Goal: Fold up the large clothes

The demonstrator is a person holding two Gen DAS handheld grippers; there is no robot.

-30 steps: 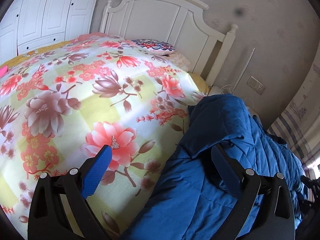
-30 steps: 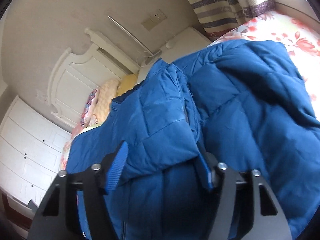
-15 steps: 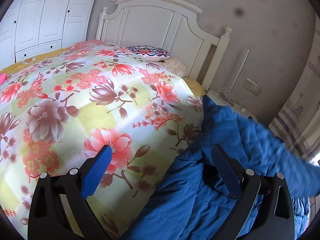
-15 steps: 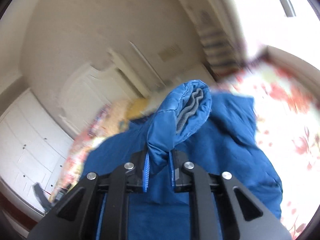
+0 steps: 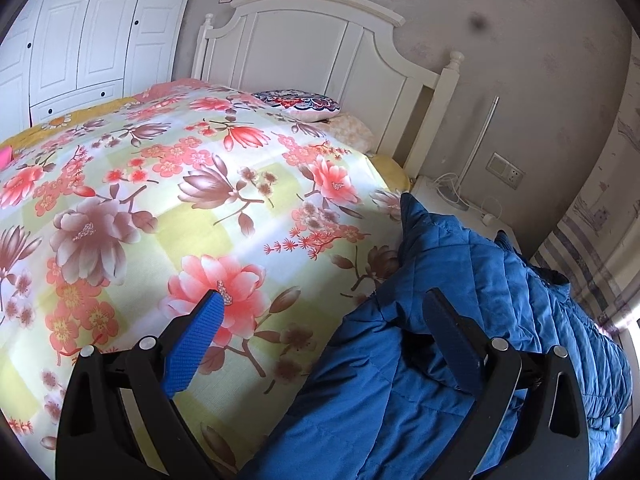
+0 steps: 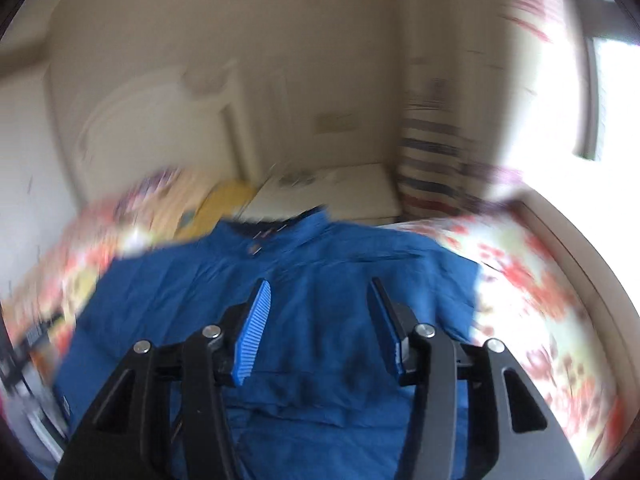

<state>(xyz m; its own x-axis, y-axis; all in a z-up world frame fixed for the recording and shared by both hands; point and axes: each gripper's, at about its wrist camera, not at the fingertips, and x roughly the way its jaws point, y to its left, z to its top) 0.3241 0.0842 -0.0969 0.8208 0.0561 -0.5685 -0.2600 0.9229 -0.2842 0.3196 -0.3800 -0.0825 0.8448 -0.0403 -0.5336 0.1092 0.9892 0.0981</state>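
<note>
A blue quilted jacket (image 5: 460,320) lies on the right side of a bed with a floral cover (image 5: 160,200). My left gripper (image 5: 324,316) is open and empty above the jacket's left edge; its right finger is over the fabric, its left over the cover. In the blurred right wrist view the jacket (image 6: 320,264) lies spread flat, collar at the far end. My right gripper (image 6: 320,304) is open and empty above its middle.
A white headboard (image 5: 320,60) and pillows (image 5: 300,102) are at the far end. A white nightstand (image 5: 448,196) with cables stands beside the bed. White wardrobes (image 5: 80,32) are at the left. Striped curtains (image 5: 592,260) and a bright window (image 6: 608,100) are on the right.
My right gripper was shut on a fold of the jacket half a second ago; it has let go and opened, and the jacket now lies flatter. The left gripper has stayed open.
</note>
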